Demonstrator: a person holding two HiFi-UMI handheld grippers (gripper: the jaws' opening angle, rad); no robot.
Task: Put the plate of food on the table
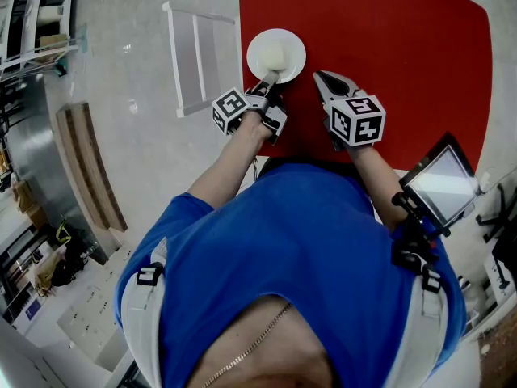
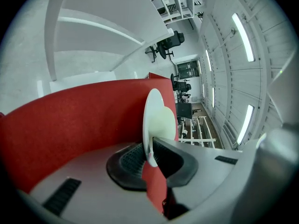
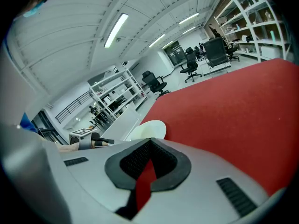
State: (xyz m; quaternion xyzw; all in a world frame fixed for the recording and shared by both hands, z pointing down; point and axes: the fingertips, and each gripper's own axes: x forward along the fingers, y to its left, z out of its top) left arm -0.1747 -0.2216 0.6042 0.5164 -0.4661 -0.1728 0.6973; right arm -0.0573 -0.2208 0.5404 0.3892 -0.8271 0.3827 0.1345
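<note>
A small white plate (image 1: 260, 42) carrying a pale lump of food (image 1: 276, 56) sits at the near left corner of the red table (image 1: 388, 55). My left gripper (image 1: 268, 78) is shut on the plate's near rim. In the left gripper view the plate (image 2: 150, 120) stands edge-on between the black pads, with the food (image 2: 164, 122) on its right face. My right gripper (image 1: 321, 77) hovers just right of the plate over the red surface, shut and holding nothing. The right gripper view shows the plate (image 3: 147, 129) beyond the closed jaws and the left gripper (image 3: 86, 143) at the left.
A white rack (image 1: 194, 55) lies on the floor left of the table. A tablet-like screen (image 1: 440, 180) sits near the person's right elbow. A wooden plank (image 1: 85, 168) lies further left. Office chairs (image 3: 154, 80) and shelving stand beyond the table.
</note>
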